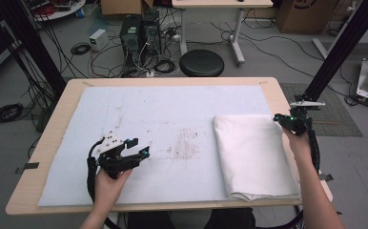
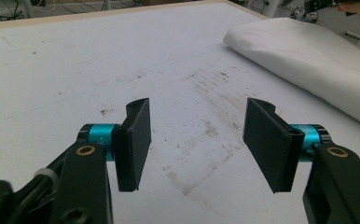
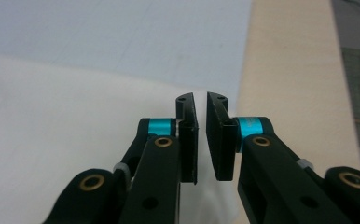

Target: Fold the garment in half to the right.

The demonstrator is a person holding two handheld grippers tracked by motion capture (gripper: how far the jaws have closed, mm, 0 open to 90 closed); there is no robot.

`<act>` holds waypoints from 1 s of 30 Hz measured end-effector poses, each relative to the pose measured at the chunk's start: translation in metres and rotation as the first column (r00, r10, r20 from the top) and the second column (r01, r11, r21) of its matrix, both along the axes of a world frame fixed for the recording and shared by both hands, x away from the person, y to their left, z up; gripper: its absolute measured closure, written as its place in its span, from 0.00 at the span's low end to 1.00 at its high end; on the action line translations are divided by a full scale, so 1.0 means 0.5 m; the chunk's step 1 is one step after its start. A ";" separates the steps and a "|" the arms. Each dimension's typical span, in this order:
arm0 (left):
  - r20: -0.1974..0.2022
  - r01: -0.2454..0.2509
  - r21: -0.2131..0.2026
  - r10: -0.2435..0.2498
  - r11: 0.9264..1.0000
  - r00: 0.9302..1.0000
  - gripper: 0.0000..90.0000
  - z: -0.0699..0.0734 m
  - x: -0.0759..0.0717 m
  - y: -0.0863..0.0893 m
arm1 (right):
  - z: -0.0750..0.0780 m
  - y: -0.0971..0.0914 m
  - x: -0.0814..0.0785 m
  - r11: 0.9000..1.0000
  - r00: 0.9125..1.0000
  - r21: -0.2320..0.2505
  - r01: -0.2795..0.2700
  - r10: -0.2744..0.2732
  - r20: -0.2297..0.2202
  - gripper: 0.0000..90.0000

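Folded white cloth [image 1: 254, 155] lies on the right part of the tabletop [image 1: 272, 90], resting on a pale mat [image 1: 148, 109] that covers most of the surface. Its folded edge faces the middle of the mat; its near end reaches almost to the front edge. Top surface smooth, layers visible at the near corner.

Right tongs [image 1: 281, 119] sit at the far right corner of the cloth, held in the person's right hand [image 1: 297, 140], forearm coming in along the right edge of the tabletop. In the right gripper view the right tongs [image 3: 202, 140] are nearly pressed together, a thin slit left between the pads. White cloth [image 3: 66, 140] spreads below and to the left of them; a bit of fabric shows low in the gap, but whether the pads actually pinch it cannot be told. Bare wood of the tabletop [image 3: 285, 70] lies to the right.

Left tongs [image 1: 139, 148] hover over the mat at front left, held in the left hand [image 1: 108, 183], well apart from the cloth. In the left gripper view the left tongs [image 2: 197, 140] are spread wide with nothing between them. A brownish stain [image 2: 211, 126] marks the mat beneath; the cloth [image 2: 308, 60] lies farther off at upper right
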State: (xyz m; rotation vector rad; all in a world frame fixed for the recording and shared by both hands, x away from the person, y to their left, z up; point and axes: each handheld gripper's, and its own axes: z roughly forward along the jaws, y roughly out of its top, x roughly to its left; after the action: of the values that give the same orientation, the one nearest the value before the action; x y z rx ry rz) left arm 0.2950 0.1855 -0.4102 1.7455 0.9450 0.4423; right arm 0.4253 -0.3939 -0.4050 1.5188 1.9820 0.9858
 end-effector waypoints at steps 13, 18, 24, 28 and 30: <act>0.008 0.001 0.013 -0.001 1.000 1.000 0.43 0.009 0.010 0.007 | -0.022 -0.007 -0.053 0.998 0.999 -0.029 -0.048 0.048 -0.007 0.92; 0.026 0.037 0.034 -0.037 0.999 0.999 0.40 0.018 0.025 0.011 | -0.035 -0.018 -0.059 0.999 0.999 -0.037 -0.012 0.010 -0.045 0.74; 0.077 0.027 0.113 -0.036 0.993 0.996 0.38 0.046 0.048 0.012 | 0.000 -0.034 -0.099 0.997 0.998 0.071 -0.016 0.012 0.056 0.49; 0.091 0.003 0.123 -0.014 0.992 0.996 0.34 0.046 0.054 0.017 | 0.023 -0.025 -0.115 0.992 0.995 0.106 -0.066 0.057 0.083 0.42; 0.086 0.007 0.123 -0.018 0.992 0.996 0.33 0.041 0.053 0.019 | 0.033 -0.016 -0.119 0.990 0.992 0.111 -0.083 0.072 0.102 0.42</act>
State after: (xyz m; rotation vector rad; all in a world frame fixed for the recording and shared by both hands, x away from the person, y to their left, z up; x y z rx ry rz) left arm 0.3214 0.1949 -0.3897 1.8263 0.8595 0.5742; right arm 0.3656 -0.4021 -0.3883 1.4321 1.9578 1.2025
